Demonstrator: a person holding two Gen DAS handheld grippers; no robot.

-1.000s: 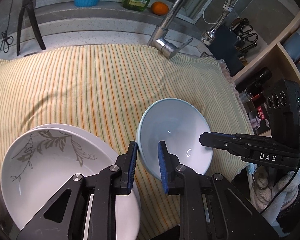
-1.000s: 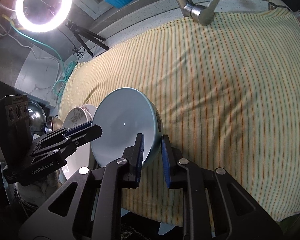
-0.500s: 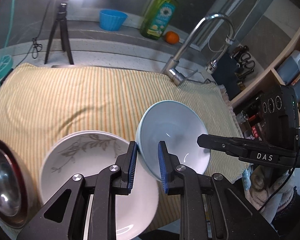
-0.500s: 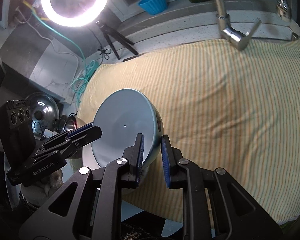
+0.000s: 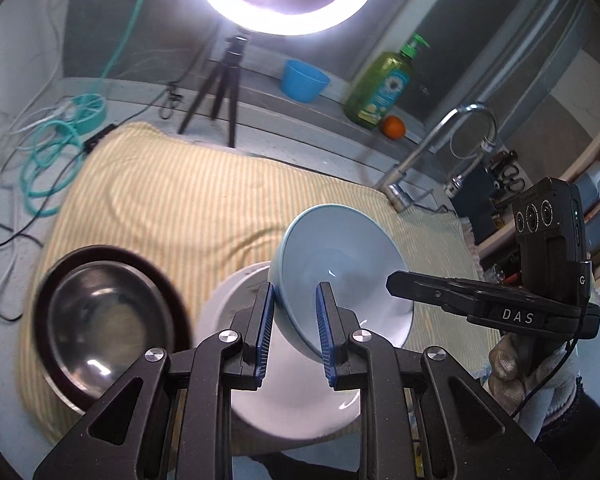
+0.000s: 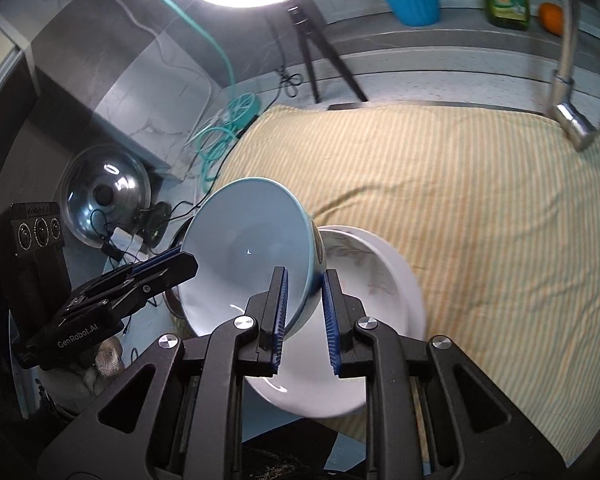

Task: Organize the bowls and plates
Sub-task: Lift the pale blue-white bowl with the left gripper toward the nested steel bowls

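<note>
Pale blue bowl (image 5: 340,264) held tilted in the air above white plate (image 5: 240,304) on striped cloth (image 5: 180,208). Left gripper (image 5: 294,332) nearly closed, clamped on near rim; right gripper (image 6: 304,312) likewise pinching opposite rim. Steel bowl (image 5: 100,320) just beside plate.

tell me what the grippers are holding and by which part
Both hold the light blue bowl by its rim: left gripper on one side, right gripper on the opposite side.
</note>
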